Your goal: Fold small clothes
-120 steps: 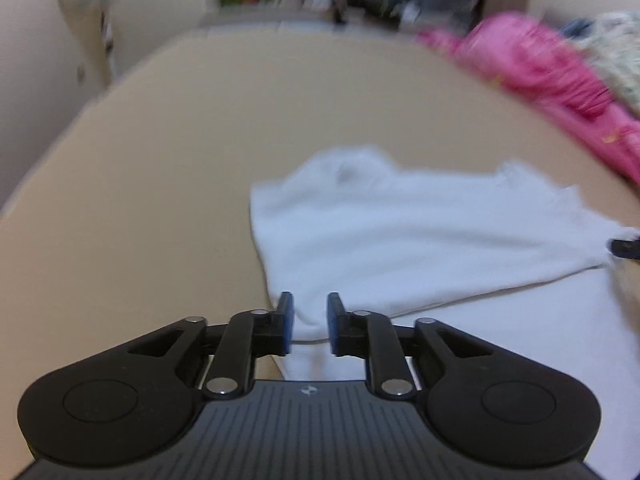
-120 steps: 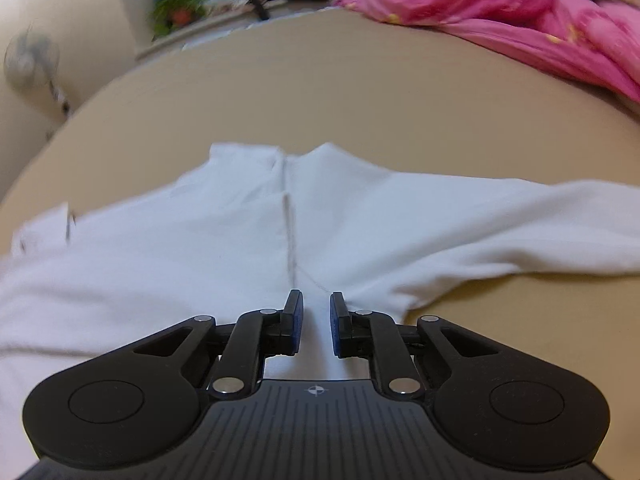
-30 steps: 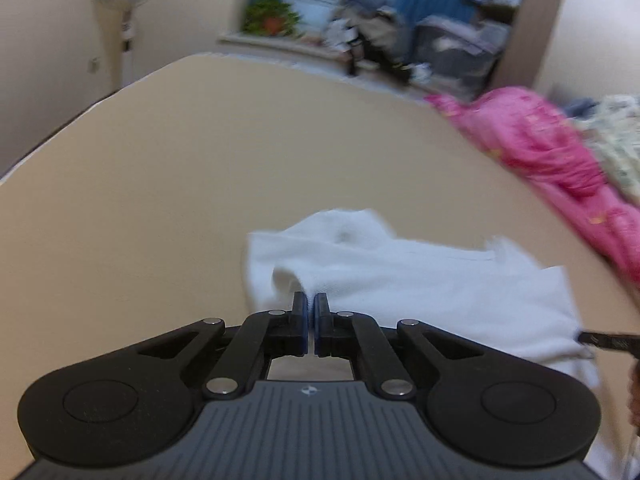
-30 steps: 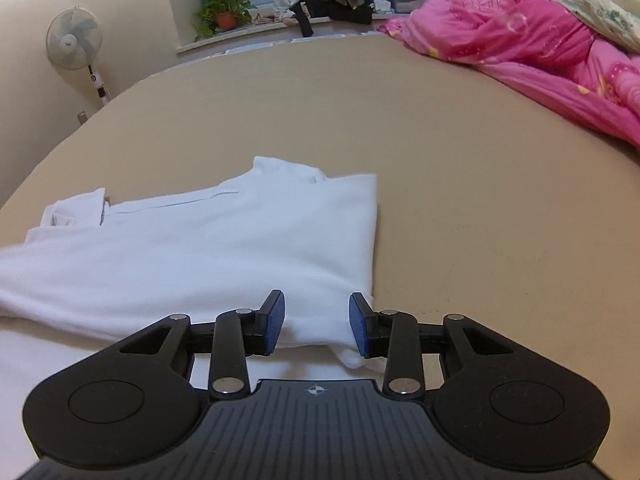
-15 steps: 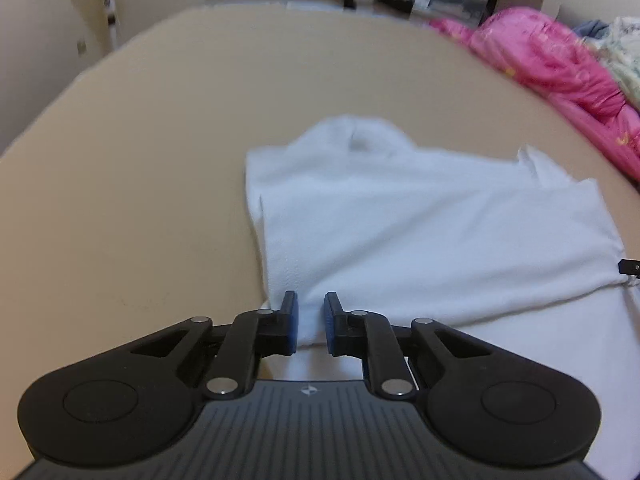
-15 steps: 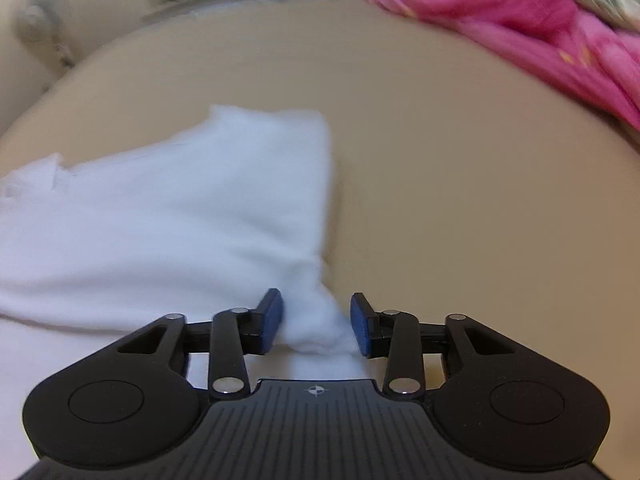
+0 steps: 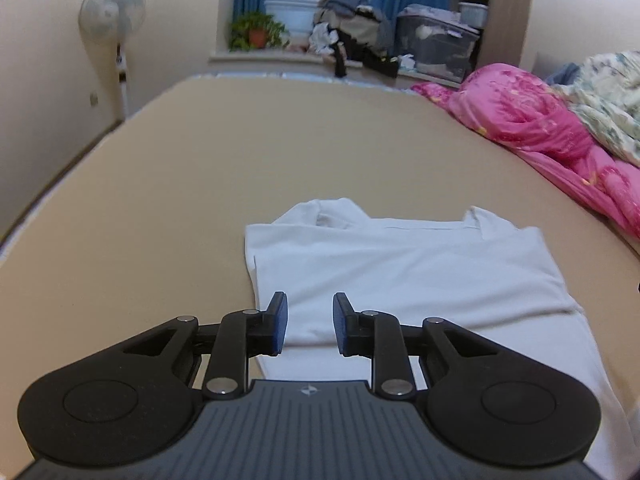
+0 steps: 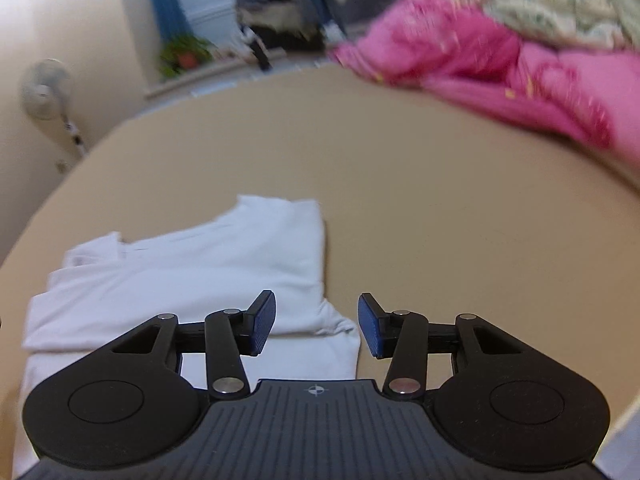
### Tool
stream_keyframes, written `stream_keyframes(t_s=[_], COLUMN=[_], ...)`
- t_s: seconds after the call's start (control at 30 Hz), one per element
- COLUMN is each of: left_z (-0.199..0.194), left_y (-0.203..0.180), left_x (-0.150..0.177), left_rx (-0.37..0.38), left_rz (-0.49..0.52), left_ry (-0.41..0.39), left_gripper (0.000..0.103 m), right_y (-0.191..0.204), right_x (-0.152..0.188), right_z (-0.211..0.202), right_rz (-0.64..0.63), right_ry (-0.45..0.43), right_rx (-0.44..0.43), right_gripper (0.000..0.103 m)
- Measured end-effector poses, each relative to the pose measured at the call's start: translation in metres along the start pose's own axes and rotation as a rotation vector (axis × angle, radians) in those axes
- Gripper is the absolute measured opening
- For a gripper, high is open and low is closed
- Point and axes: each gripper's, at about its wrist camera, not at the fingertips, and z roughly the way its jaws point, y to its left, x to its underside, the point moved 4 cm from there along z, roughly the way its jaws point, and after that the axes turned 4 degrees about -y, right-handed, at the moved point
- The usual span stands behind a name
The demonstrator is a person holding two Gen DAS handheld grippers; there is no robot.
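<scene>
The white shirt (image 7: 404, 272) lies on the bed (image 7: 200, 168), its folded band running crosswise just ahead of both hand-held grippers, left (image 7: 307, 323) and right (image 8: 317, 323), whose jaws have just been opening, empty.

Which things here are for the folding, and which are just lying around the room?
For the folding:
- white cotton shirt, partly folded on the tan bed sheet
- left gripper, open
- right gripper, open

Just lying about:
- crumpled pink quilt
- white standing fan
- potted green plant
- pile of dark clothes
</scene>
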Motion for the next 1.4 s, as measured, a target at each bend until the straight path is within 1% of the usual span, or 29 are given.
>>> stream_keyframes(t_s=[0.03,0.07,0.1,0.17,0.23,0.3,0.33,0.4,0.43,0.53,0.6,0.67,0.77,0.87,0.93,0.97,1.0,1.03,1.07,1.1,1.13,1.2,1.23,1.3,1.33,1.4], left_z=[-0.023,-0.037,-0.054,-0.086,-0.113,-0.120,-0.120,-0.126,-0.131,-0.149,-0.156,-0.159,-0.158,-0.147,-0.140,-0.137,-0.134,-0.132,-0.132,-0.133,-0.132,-0.128,-0.126,-0.122,-0.120,-0.113], left_y=[-0.006,-0.007,-0.009,-0.021,-0.023,-0.024,-0.024,-0.021,-0.019,-0.020,-0.019,-0.017,-0.015,-0.010,-0.004,-0.001,0.003,0.007,0.012,0.016,0.020,0.028,0.031,0.036,0.036,0.037], left_x=[0.003,0.008,0.014,0.035,0.057,0.080,0.091,0.102,0.103,0.102,0.107,0.115,0.127,0.145,0.159,0.167,0.170,0.172,0.172,0.173,0.176,0.183,0.186,0.192,0.196,0.203], left_rx=[0.003,0.004,-0.001,-0.020,-0.038,-0.044,-0.059,-0.099,-0.101,-0.100,-0.103,-0.099,-0.084,-0.071,-0.066,-0.069,-0.075,-0.075,-0.068,-0.058,-0.047,-0.027,-0.016,0.018,0.034,0.039], left_rz=[0.008,0.013,0.019,0.046,0.064,0.056,0.057,0.055,0.050,0.072,0.082,0.073,0.052,0.021,-0.018,-0.043,-0.066,-0.092,-0.112,-0.135,-0.162,-0.217,-0.249,-0.304,-0.324,-0.342], left_ry=[-0.011,-0.021,-0.032,-0.053,-0.048,-0.003,0.040,0.083,0.083,0.040,0.031,0.048,0.071,0.101,0.115,0.138,0.156,0.168,0.177,0.183,0.195,0.242,0.278,0.323,0.349,0.400], left_gripper=[0.031,0.039,0.046,0.048,0.049,0.049,0.049,0.049,0.049,0.049,0.049,0.050,0.061,0.062,0.062,0.060,0.047,0.039,0.029,0.027,0.027,0.027,0.027,0.027,0.028,0.028], right_y=[0.001,-0.002,-0.004,-0.006,-0.011,-0.018,-0.022,-0.029,-0.031,-0.033,-0.030,-0.025,-0.014,-0.010,-0.012,-0.014,-0.017,-0.019,-0.023,-0.027,-0.032,-0.041,-0.045,-0.055,-0.059,-0.067], right_x=[0.005,0.007,0.016,0.027,0.047,0.070,0.079,0.088,0.090,0.093,0.093,0.092,0.092,0.093,0.095,0.096,0.098,0.099,0.101,0.104,0.106,0.114,0.119,0.131,0.135,0.142], right_z=[-0.015,-0.029,-0.045,-0.064,-0.078,-0.082,-0.081,-0.082,-0.082,-0.078,-0.079,-0.079,-0.080,-0.081,-0.079,-0.078,-0.077,-0.076,-0.075,-0.074,-0.073,-0.069,-0.067,-0.061,-0.059,-0.056], right_rz=[0.008,0.012,0.016,0.021,0.028,0.026,0.022,0.041,0.052,0.046,0.057,0.053,0.014,-0.004,-0.002,0.002,0.009,0.015,0.021,0.030,0.046,0.081,0.094,0.133,0.148,0.169], right_ry=[-0.014,-0.023,-0.031,-0.043,-0.037,0.000,0.029,0.061,0.070,0.077,0.076,0.072,0.054,0.045,0.048,0.053,0.060,0.069,0.081,0.096,0.113,0.172,0.207,0.286,0.311,0.345], right_rx=[-0.009,-0.018,-0.024,-0.027,-0.033,-0.018,0.002,0.010,0.004,0.020,0.007,-0.017,-0.033,-0.032,-0.025,-0.018,-0.013,-0.008,-0.005,-0.002,-0.003,0.001,0.010,0.022,0.031,0.056], right_gripper=[0.048,0.048,0.048,0.048,0.048,0.048,0.048,0.048,0.048,0.048,0.048,0.048,0.048,0.048,0.048,0.048,0.048,0.048,0.048,0.047,0.042,0.039,0.039,0.039,0.039,0.040])
